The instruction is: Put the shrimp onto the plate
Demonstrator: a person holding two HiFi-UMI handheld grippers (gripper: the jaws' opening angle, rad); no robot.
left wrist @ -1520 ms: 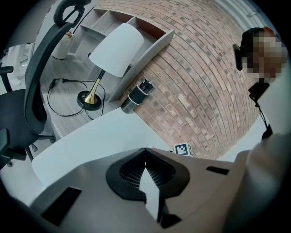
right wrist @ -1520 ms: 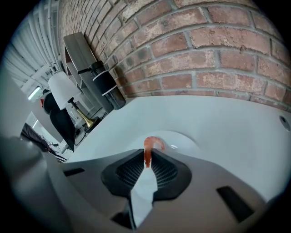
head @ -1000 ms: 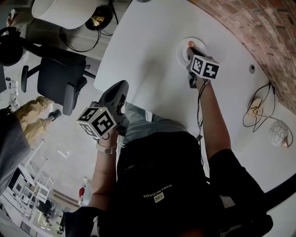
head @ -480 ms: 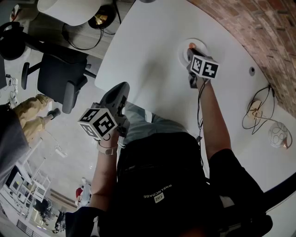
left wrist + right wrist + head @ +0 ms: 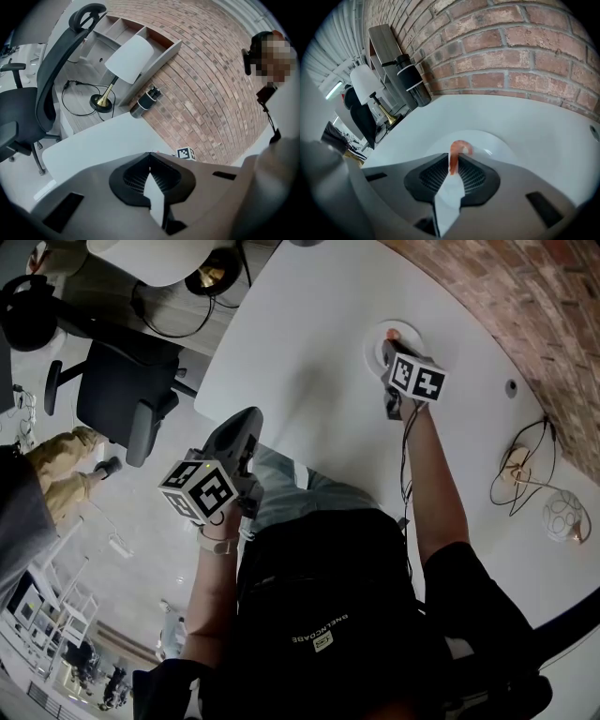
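I see the shrimp (image 5: pixel 461 146), pink-orange and curled like a hook, upright at frame centre, its lower end pinched in the right gripper (image 5: pixel 452 165). Just behind it lies the plate (image 5: pixel 492 140), round, white and shallow. In the head view the plate sits at upper right.

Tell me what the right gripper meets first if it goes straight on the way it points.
The plate. The right gripper, shut on the shrimp, points at its white surface just ahead; the gap is hard to judge.

Shrimp (image 5: pixel 458 151) over plate (image 5: pixel 499 143) (on tbl (image 5: pixel 543 122), nr wall (image 5: pixel 511 47)).
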